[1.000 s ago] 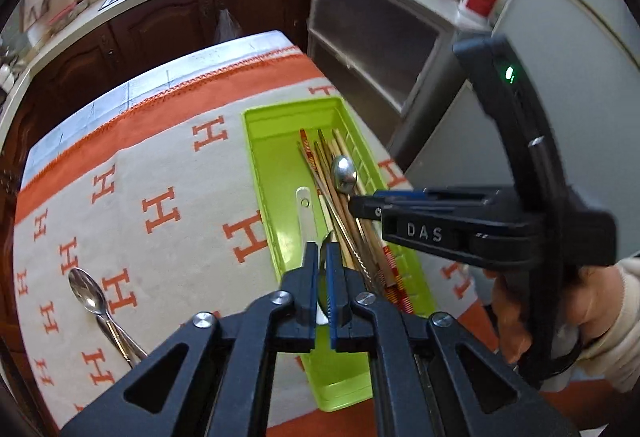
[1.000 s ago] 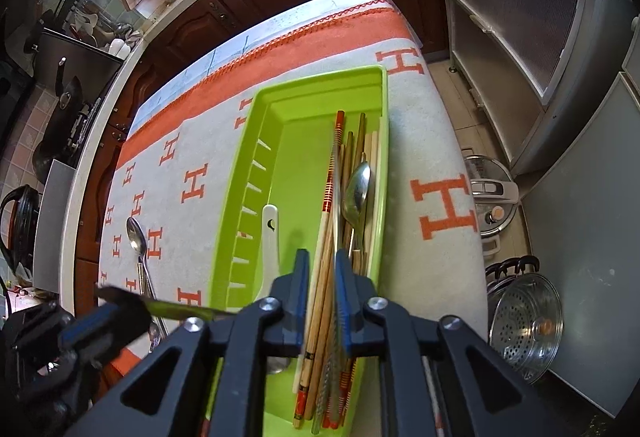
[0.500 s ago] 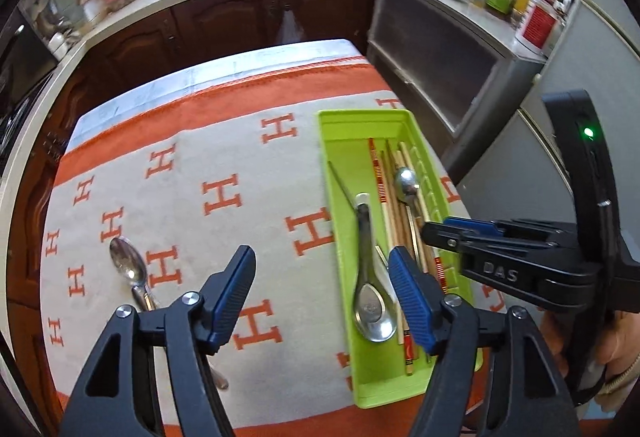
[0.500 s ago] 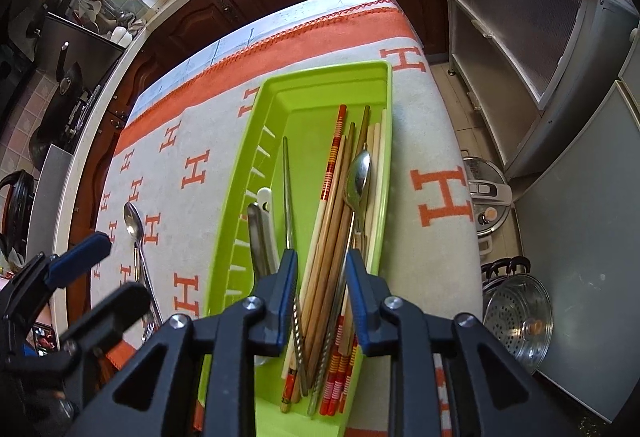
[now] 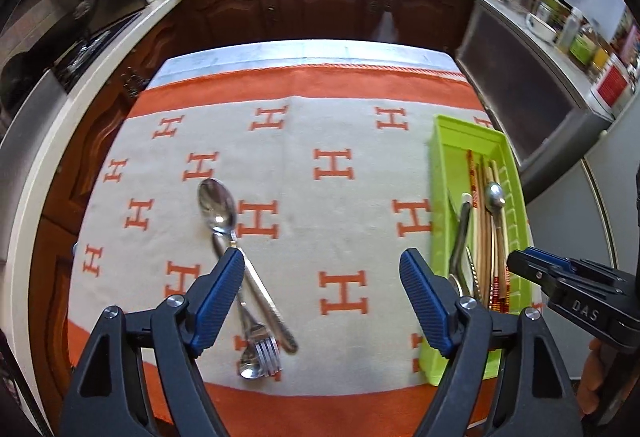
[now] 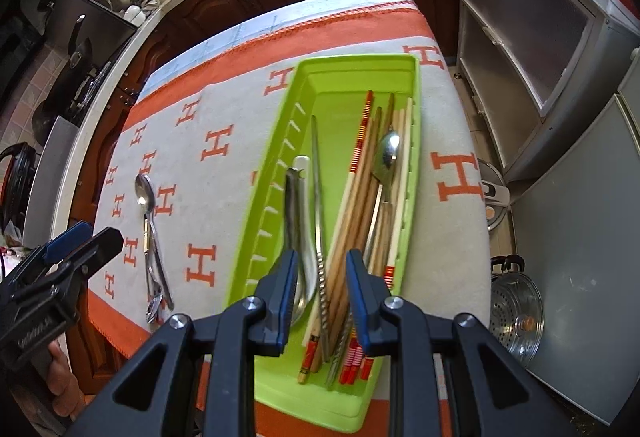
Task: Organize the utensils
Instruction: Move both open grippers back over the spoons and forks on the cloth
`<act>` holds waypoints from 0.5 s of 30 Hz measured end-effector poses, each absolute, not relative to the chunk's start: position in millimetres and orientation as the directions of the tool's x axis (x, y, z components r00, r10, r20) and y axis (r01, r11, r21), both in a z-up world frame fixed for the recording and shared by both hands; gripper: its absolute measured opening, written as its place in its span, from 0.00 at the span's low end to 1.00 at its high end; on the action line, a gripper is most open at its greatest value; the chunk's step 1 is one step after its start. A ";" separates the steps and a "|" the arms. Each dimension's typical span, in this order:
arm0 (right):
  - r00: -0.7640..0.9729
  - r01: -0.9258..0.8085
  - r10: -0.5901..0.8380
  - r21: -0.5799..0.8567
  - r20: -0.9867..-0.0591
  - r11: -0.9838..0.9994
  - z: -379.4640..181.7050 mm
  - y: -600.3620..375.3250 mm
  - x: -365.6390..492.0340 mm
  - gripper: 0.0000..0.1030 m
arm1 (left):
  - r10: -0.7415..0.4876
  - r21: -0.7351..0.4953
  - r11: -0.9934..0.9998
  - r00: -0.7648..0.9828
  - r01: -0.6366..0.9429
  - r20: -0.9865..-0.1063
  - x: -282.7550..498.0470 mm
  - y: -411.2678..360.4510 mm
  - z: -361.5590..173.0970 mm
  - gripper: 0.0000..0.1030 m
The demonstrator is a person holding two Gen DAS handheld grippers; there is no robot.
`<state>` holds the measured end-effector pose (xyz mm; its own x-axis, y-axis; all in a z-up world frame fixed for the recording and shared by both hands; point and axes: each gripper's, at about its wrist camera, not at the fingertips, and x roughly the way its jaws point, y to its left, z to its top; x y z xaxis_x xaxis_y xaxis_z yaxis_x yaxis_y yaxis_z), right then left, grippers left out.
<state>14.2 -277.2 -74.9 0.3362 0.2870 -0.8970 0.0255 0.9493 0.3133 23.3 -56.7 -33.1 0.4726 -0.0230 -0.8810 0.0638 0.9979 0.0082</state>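
Note:
A green tray (image 5: 460, 129) (image 6: 360, 65) on the table's right side holds several chopsticks (image 6: 356, 205), a metal spoon (image 6: 387, 157) and a ladle-like spoon (image 6: 298, 205). On the cloth to the left lie a large spoon (image 5: 218, 205) (image 6: 143, 193), a fork (image 5: 266, 349) and another small spoon (image 5: 250, 369). My left gripper (image 5: 322, 297) is wide open and empty, above the cloth beside the loose cutlery. My right gripper (image 6: 322, 285) is open and empty over the tray's near end.
The table is covered by an orange and white H-pattern cloth (image 5: 336, 165). Kitchen counters and dark cabinets (image 5: 320, 9) stand behind. A metal steamer pot (image 6: 516, 317) and a cooker (image 6: 494, 197) sit on the floor to the right.
My left gripper opened and dropped a spoon into the tray, then swung left toward the loose cutlery. My right gripper opened wider over the tray.

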 end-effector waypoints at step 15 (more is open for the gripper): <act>0.339 -0.158 0.342 0.305 -0.876 0.939 -51.7 -193.1 26.2 0.24 | 0.070 0.019 0.993 0.458 -0.113 -0.886 6.8 31.9 -53.3 0.83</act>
<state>26.2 -193.1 -51.7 0.3387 0.3423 -0.8764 -0.1584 0.9389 0.3055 6.8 31.9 -53.3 0.4581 0.0696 -0.8862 -0.1132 0.9934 0.0195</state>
